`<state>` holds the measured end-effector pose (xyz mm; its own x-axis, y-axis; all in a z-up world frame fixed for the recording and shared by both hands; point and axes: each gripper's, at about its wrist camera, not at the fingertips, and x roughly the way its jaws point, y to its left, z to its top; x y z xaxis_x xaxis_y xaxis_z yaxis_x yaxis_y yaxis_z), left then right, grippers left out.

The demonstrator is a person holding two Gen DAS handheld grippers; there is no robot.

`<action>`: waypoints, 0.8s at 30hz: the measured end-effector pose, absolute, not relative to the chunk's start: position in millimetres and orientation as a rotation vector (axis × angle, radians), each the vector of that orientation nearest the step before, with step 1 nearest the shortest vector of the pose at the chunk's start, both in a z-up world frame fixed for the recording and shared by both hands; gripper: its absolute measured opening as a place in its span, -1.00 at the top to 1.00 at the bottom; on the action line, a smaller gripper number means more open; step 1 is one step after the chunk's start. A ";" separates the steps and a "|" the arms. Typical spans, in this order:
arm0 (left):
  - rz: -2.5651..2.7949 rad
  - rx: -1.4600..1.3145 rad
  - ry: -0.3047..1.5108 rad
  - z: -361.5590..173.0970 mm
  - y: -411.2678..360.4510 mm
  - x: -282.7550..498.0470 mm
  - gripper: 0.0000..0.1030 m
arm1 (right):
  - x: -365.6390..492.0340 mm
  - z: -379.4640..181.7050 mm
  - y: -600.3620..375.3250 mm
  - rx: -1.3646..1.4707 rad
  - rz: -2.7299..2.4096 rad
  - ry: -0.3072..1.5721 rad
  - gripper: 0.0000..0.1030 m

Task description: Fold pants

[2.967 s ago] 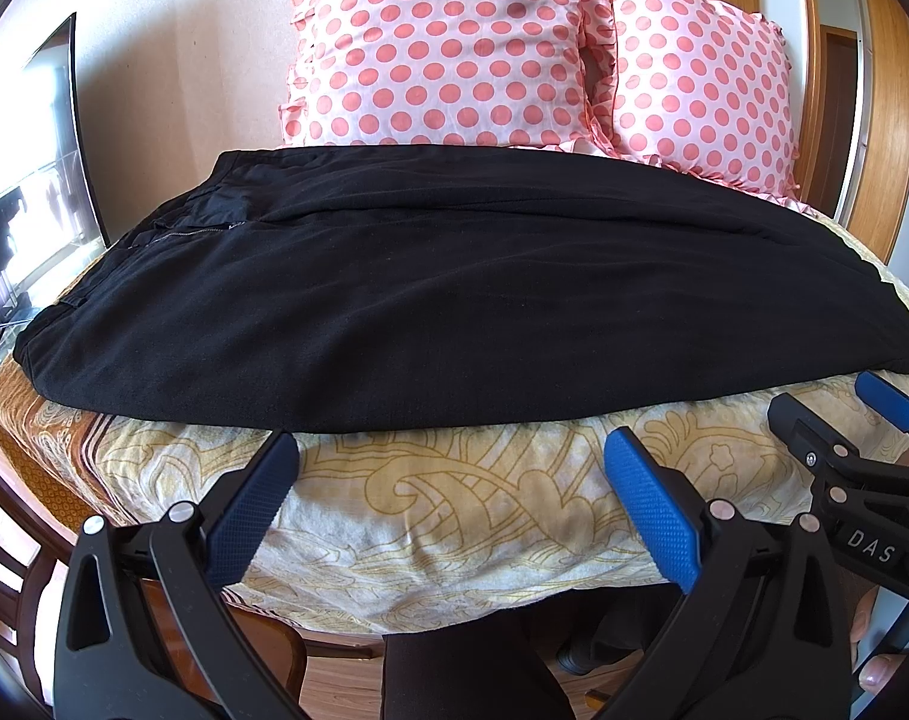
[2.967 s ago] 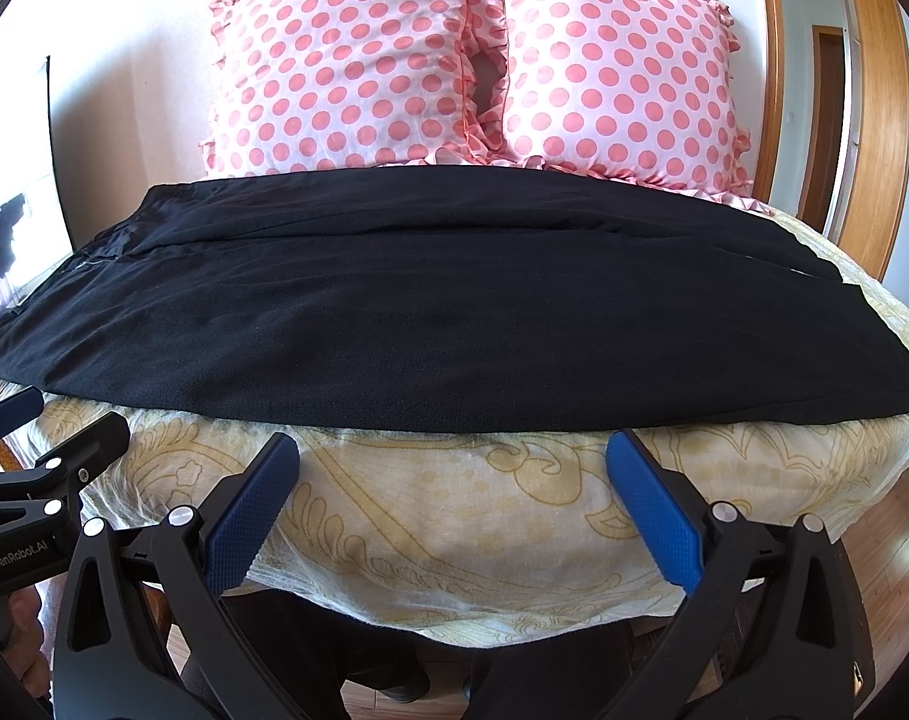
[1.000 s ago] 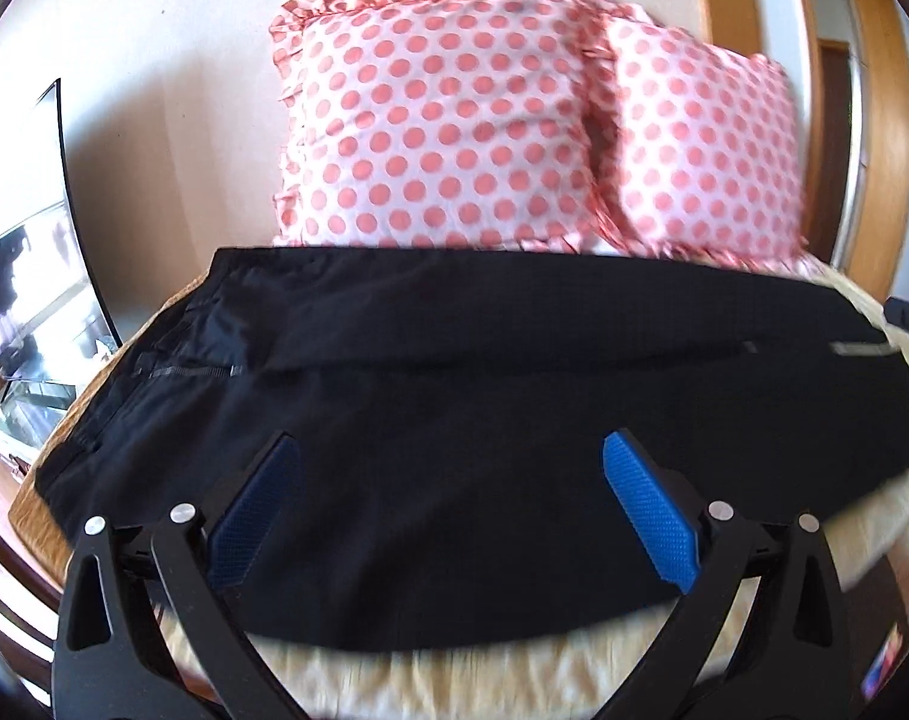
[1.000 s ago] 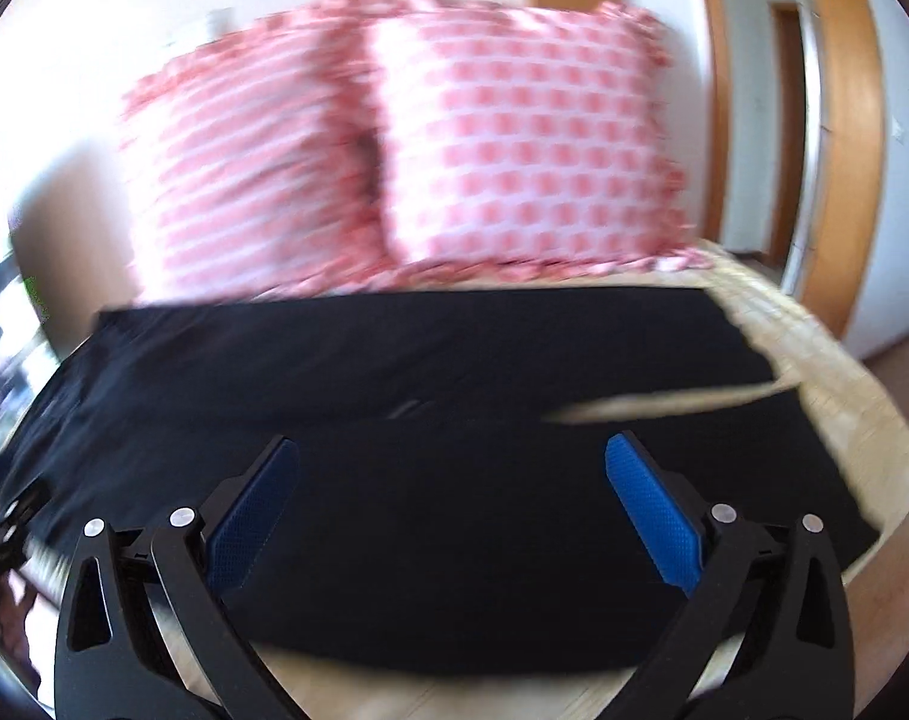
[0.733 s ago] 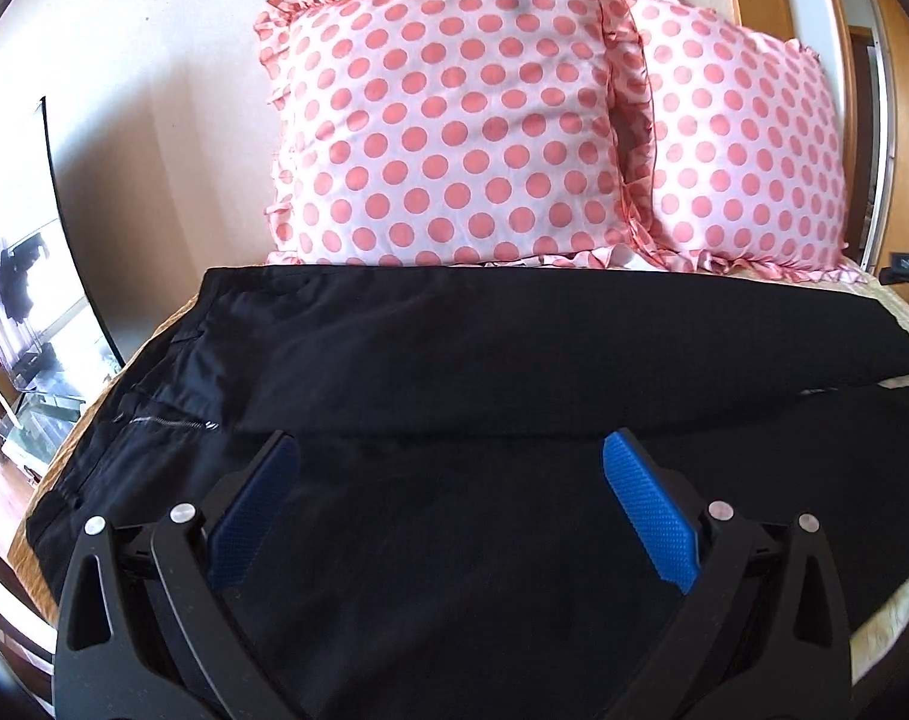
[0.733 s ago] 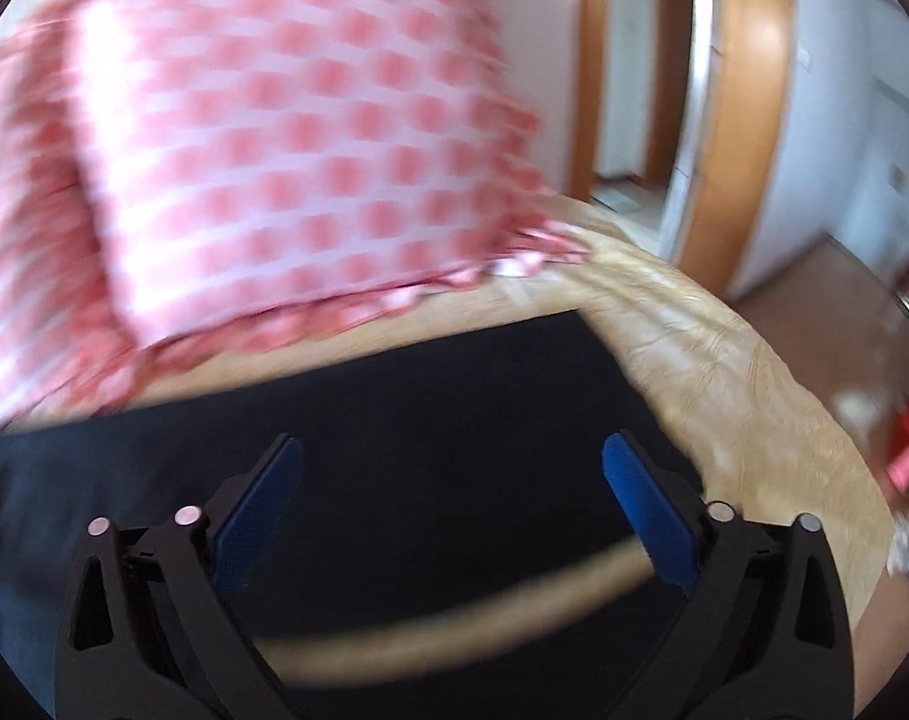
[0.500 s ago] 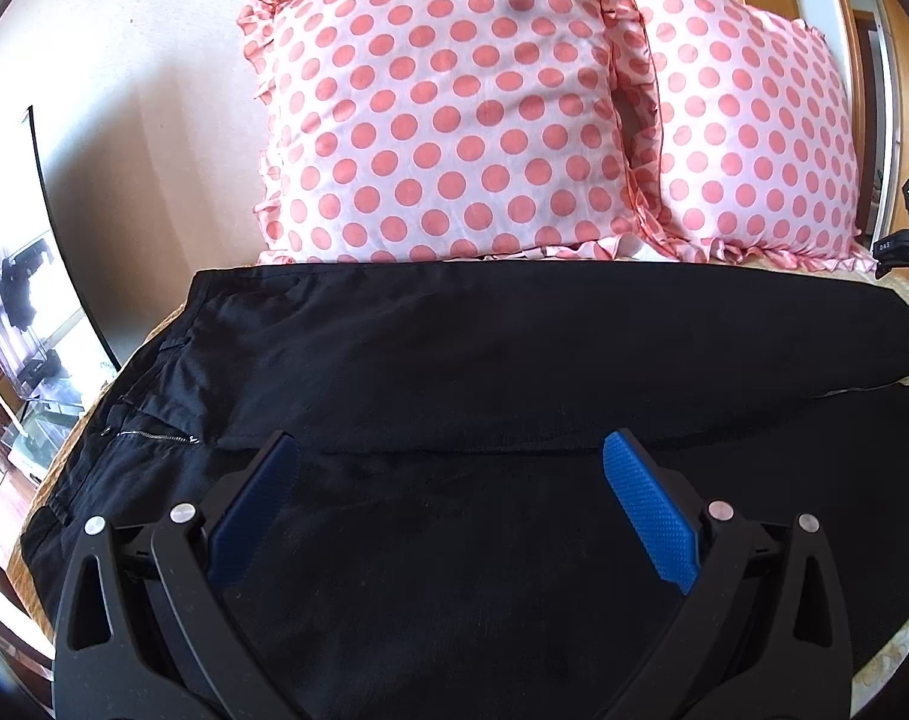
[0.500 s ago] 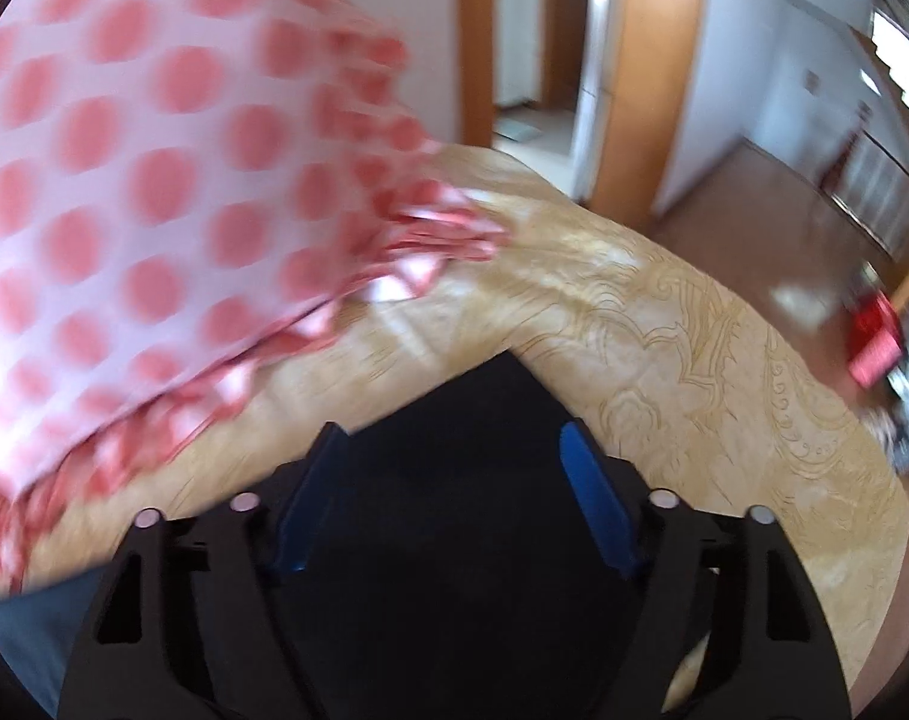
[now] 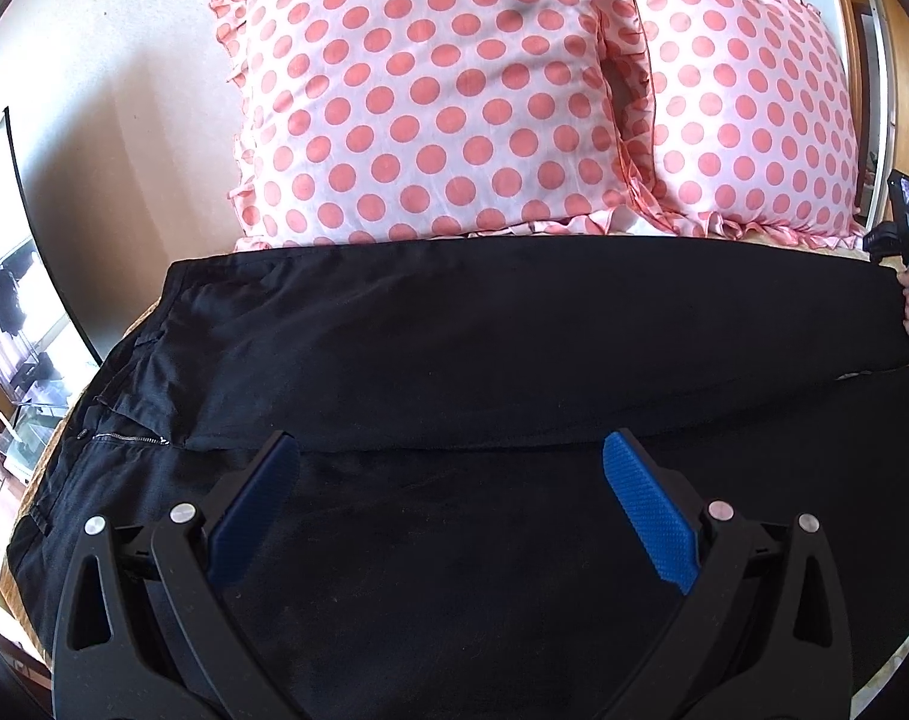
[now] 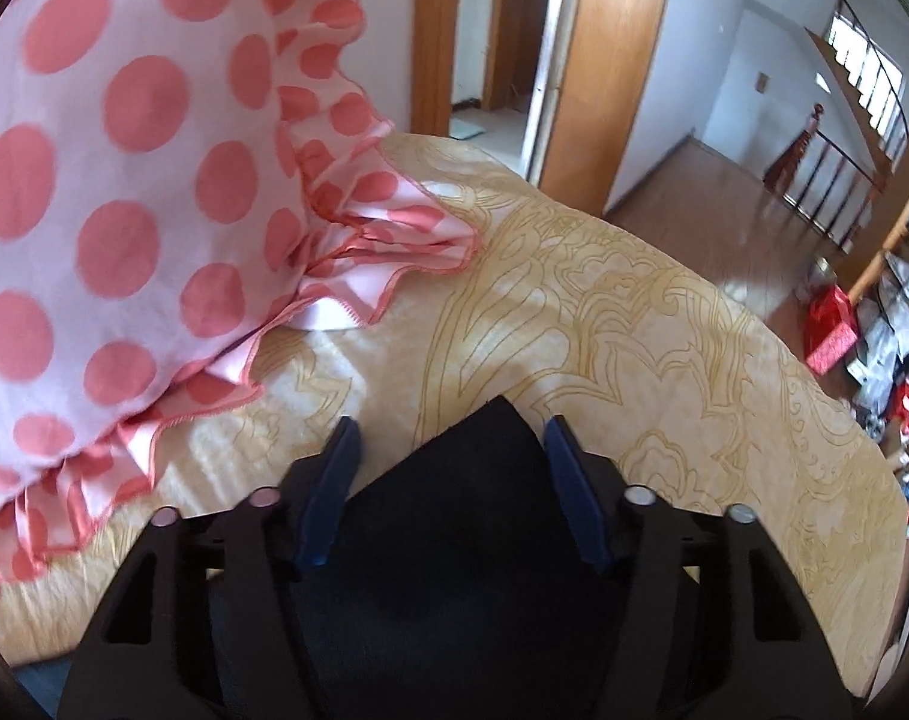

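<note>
Black pants [image 9: 454, 360] of matte woven cloth lie flat across the bed's cream, gold-scrolled bedspread [image 10: 664, 324], waist and metal zipper [image 9: 127, 438] at left, one leg laid over the other. Behind stand two glossy pink polka-dot pillows [image 9: 430, 96] with ruffled edges. The left gripper [image 9: 448, 492] hovers released, blue ribbed pads wide. The right gripper [image 10: 451, 480] is closing, the pointed hem corner between its jaws, not yet pinched.
</note>
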<state>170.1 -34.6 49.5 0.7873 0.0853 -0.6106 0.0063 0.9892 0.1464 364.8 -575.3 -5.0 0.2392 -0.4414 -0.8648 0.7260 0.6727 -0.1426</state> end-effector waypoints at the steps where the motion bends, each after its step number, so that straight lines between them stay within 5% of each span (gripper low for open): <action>1: 0.043 0.145 0.662 49.7 -34.5 169.5 -0.97 | 364.1 -6.0 -576.3 0.318 -0.808 1.054 -0.03; 5: 0.043 0.143 0.663 50.6 -33.8 168.8 -0.97 | 352.5 -4.9 -576.7 0.306 -0.759 1.050 0.50; 10: 0.050 0.139 0.647 55.6 -27.7 156.9 -0.97 | 318.0 12.6 -567.6 0.353 -0.632 1.003 0.86; 24: 0.042 0.095 0.585 73.9 -12.0 104.4 -0.97 | 98.0 82.9 -494.1 0.345 -0.419 0.822 0.87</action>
